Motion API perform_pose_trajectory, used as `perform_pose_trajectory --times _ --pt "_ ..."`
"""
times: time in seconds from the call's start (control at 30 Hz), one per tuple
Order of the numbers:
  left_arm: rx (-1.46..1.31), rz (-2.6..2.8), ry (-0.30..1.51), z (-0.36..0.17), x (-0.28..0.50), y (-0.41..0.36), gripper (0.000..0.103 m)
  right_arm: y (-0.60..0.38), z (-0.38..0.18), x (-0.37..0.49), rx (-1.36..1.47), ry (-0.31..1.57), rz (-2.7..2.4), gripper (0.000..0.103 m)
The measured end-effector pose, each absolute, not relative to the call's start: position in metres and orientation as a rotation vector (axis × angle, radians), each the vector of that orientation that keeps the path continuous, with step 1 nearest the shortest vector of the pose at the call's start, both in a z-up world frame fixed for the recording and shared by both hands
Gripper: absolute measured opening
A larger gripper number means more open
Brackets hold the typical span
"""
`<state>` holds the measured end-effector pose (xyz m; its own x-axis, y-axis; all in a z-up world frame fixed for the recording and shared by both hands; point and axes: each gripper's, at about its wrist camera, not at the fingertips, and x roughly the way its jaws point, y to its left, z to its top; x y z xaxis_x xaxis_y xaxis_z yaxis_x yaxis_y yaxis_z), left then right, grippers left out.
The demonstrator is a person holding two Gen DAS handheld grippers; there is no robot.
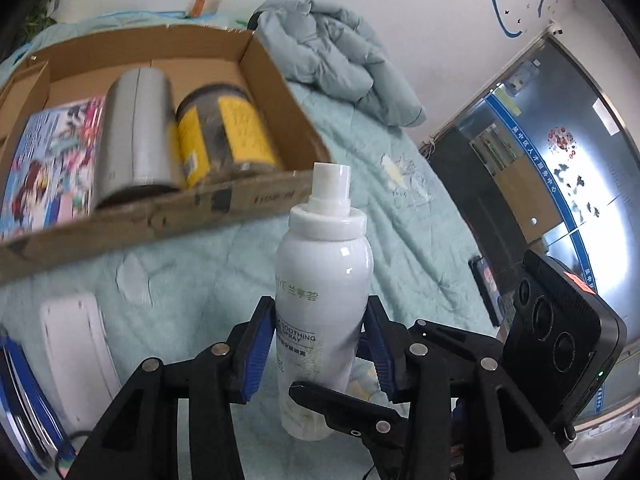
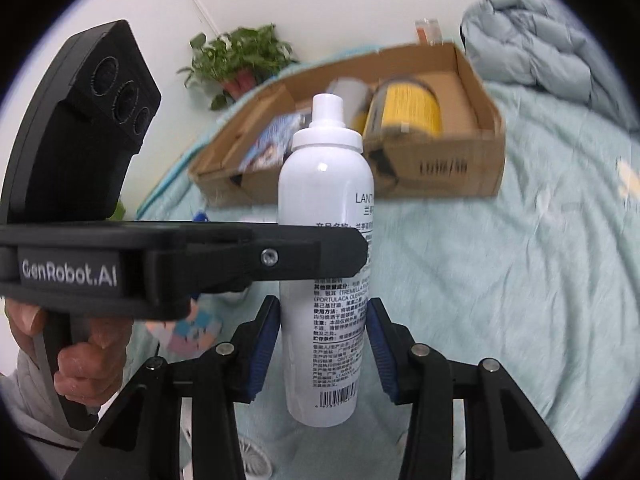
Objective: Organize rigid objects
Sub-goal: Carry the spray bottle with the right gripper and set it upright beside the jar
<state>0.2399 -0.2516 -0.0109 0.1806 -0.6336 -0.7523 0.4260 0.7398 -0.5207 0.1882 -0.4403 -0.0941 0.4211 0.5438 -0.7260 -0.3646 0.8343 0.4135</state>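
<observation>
A white spray bottle [image 1: 322, 300] stands upright between both grippers above a teal bedspread. My left gripper [image 1: 316, 344] has its blue pads on the bottle's sides. My right gripper [image 2: 323, 344] also has its pads against the same bottle [image 2: 326, 240]. The left gripper's finger [image 2: 304, 256] crosses in front of the bottle in the right wrist view. Beyond lies an open cardboard box [image 1: 240, 200] holding a silver can [image 1: 136, 132], a yellow-labelled jar [image 1: 228, 132] and a colourful book [image 1: 48, 168]. The box also shows in the right wrist view [image 2: 440, 168].
A crumpled grey-blue quilt [image 1: 340, 60] lies behind the box. A white flat object [image 1: 76, 352] and a blue-edged item [image 1: 20, 400] lie at the left on the bedspread [image 1: 400, 240]. A potted plant [image 2: 236, 60] stands by the wall. A small white fan [image 2: 252, 460] lies below.
</observation>
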Motion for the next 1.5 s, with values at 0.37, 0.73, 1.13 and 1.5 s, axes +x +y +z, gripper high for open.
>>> perform_pose_trajectory --times 0.37,0.73,1.13,1.5 --pt "-0.146 -0.787 0.965 0.069 0.316 -0.286 0.042 -0.449 -0.043 0.267 0.131 0.827 0.564 0.043" --pt "-0.177 -0.802 0.982 0.074 0.41 -0.317 0.042 -0.466 -0.033 0.345 0.089 0.862 0.565 0.043" --pt "-0.248 -0.778 1.132 -0.006 0.46 -0.345 0.042 -0.477 -0.082 0.383 0.099 1.007 0.549 0.043" --pt "-0.151 -0.746 1.252 -0.046 0.481 -0.371 0.042 -0.466 -0.113 0.399 0.037 1.11 0.447 0.043"
